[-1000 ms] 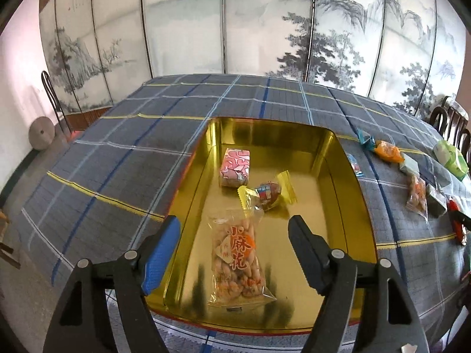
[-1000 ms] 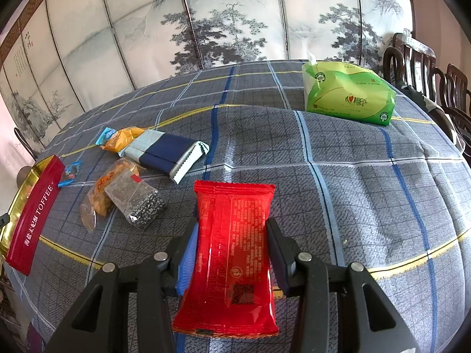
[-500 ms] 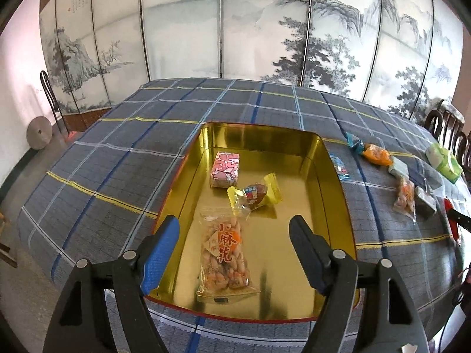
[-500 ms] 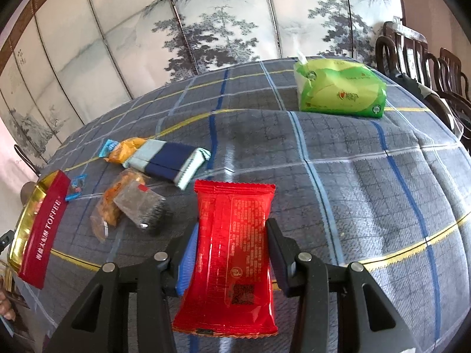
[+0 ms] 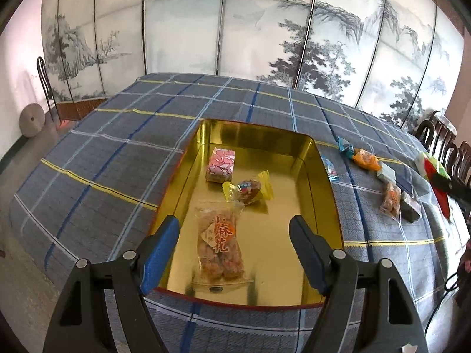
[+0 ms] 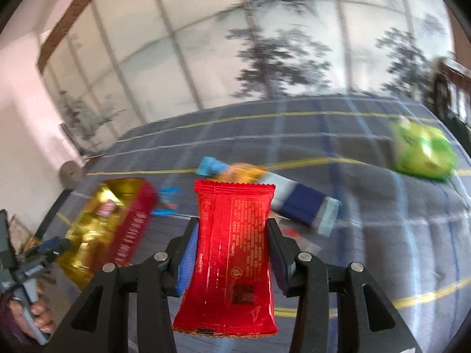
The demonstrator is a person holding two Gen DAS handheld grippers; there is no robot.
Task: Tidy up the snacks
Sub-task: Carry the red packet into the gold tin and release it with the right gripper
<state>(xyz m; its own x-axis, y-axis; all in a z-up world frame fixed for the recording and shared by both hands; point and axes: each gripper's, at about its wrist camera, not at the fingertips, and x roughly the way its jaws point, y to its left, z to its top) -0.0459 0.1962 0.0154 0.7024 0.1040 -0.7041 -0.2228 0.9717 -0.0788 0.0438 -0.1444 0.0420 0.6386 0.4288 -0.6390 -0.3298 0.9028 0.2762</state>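
Observation:
A gold tin tray (image 5: 306, 235) with a red rim sits on the plaid tablecloth. It holds a clear bag of fried twists (image 5: 220, 247), a yellow-wrapped sweet (image 5: 248, 189) and a pink patterned box (image 5: 221, 164). My left gripper (image 5: 234, 248) hangs open above the tray's near end, with the twist bag below its jaws and untouched. My right gripper (image 6: 231, 245) is shut on a red snack packet (image 6: 232, 253), carried above the cloth. In the right wrist view the gold tray (image 6: 88, 235) lies at lower left, blurred.
Loose snacks lie on the cloth right of the tray: a blue-and-orange packet (image 5: 360, 157), a small blue sweet (image 5: 329, 170), an orange bag (image 5: 390, 198), a dark pouch (image 5: 410, 210). A navy packet (image 6: 306, 207) and a green bag (image 6: 422, 154) show in the right wrist view. A painted folding screen (image 5: 235, 29) stands behind.
My right gripper has lifted and swung left with the red packet, bringing the gold tray into its view. My left gripper has drawn back slightly from the tray.

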